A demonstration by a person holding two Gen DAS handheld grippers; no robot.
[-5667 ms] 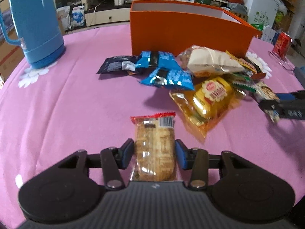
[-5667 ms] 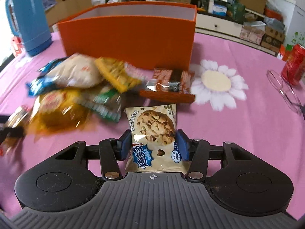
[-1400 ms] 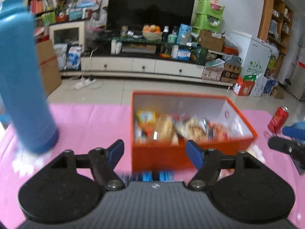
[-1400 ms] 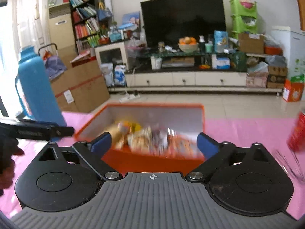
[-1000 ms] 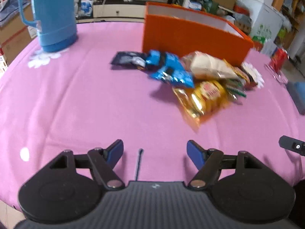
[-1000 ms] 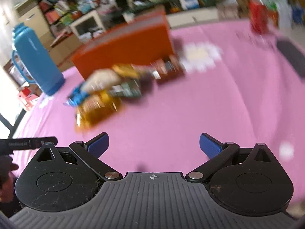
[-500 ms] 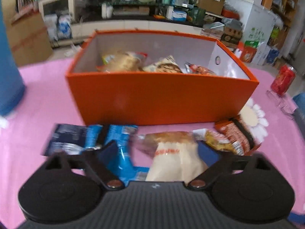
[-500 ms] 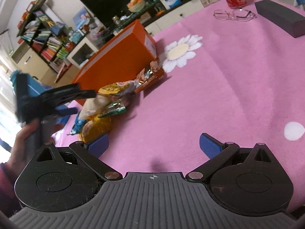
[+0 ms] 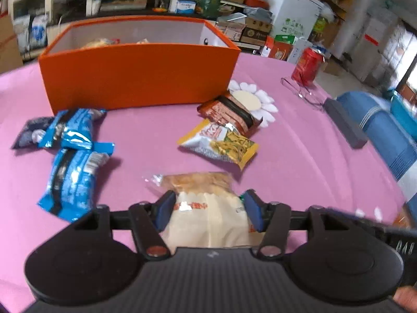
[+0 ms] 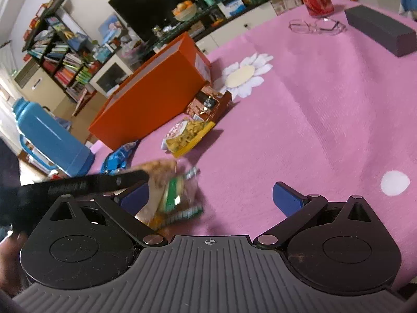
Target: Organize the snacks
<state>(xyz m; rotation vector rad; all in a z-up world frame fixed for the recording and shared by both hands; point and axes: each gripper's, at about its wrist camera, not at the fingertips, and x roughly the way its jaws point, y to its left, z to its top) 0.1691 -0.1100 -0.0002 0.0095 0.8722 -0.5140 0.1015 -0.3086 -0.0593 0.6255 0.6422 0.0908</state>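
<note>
A cream snack bag [image 9: 203, 182] with brown crackers at its top sits between the blue pads of my left gripper [image 9: 209, 207]. The jaws are closing, and the pads press its sides. From the right wrist view the bag [image 10: 161, 169] is blurred beside one left finger [image 10: 91, 185]. My right gripper [image 10: 211, 198] is open over the pink cloth; a blurred green packet [image 10: 179, 203] lies by its left pad. The orange box [image 9: 140, 78] [image 10: 156, 96] behind holds snacks. Two blue packs [image 9: 73, 156], a yellow pack [image 9: 221, 143] and a brown pack [image 9: 229, 114] lie loose.
A red can [image 9: 307, 65], glasses [image 9: 299, 91] and a dark grey case [image 9: 344, 125] are at the table's right. A blue thermos [image 10: 49, 135] stands left of the box. Blue chairs [image 9: 385, 135] are beyond the right edge. A hand [image 10: 10, 260] is at the lower left.
My left gripper has drawn back from the orange box with the cream bag between its narrowing jaws, uncovering the yellow and brown packs. The right gripper has stayed put, rolling slightly.
</note>
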